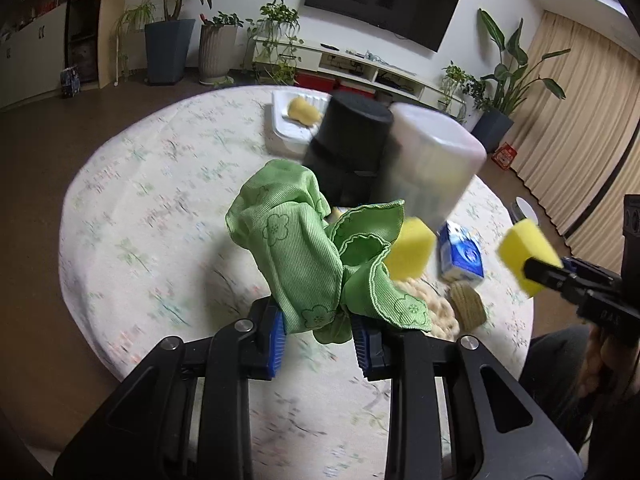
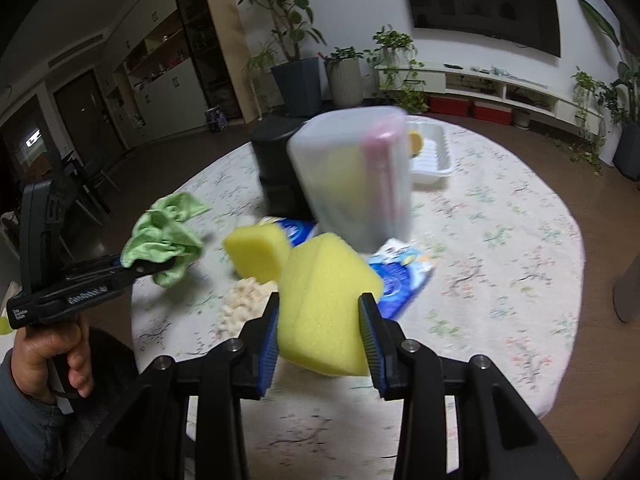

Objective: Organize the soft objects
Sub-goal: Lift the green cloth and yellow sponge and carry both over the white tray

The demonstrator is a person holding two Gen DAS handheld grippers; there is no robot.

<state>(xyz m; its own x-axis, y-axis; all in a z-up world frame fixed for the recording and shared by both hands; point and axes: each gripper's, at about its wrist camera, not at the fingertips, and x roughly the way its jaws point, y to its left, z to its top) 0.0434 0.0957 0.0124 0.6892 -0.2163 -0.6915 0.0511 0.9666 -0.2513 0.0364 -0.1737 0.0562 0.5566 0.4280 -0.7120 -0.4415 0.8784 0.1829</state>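
My left gripper (image 1: 318,330) is shut on a crumpled green cloth (image 1: 304,252), held above the round table (image 1: 132,208); the right wrist view shows that cloth (image 2: 160,236) at the left. My right gripper (image 2: 318,330) is shut on a yellow sponge (image 2: 326,304), lifted off the table; the same sponge (image 1: 526,254) shows at the right of the left wrist view. A second yellow sponge (image 1: 410,254) (image 2: 258,252) lies on the table beside a cream knitted cloth (image 1: 432,308) (image 2: 244,306).
A black bin (image 1: 348,148) and a translucent white bin (image 1: 432,164) stand mid-table. A white tray (image 1: 288,128) with a yellow item sits behind them. Blue tissue packs (image 1: 460,254) (image 2: 400,280) and a woven roll (image 1: 468,306) lie near the sponges. A hand (image 2: 52,356) grips the left tool.
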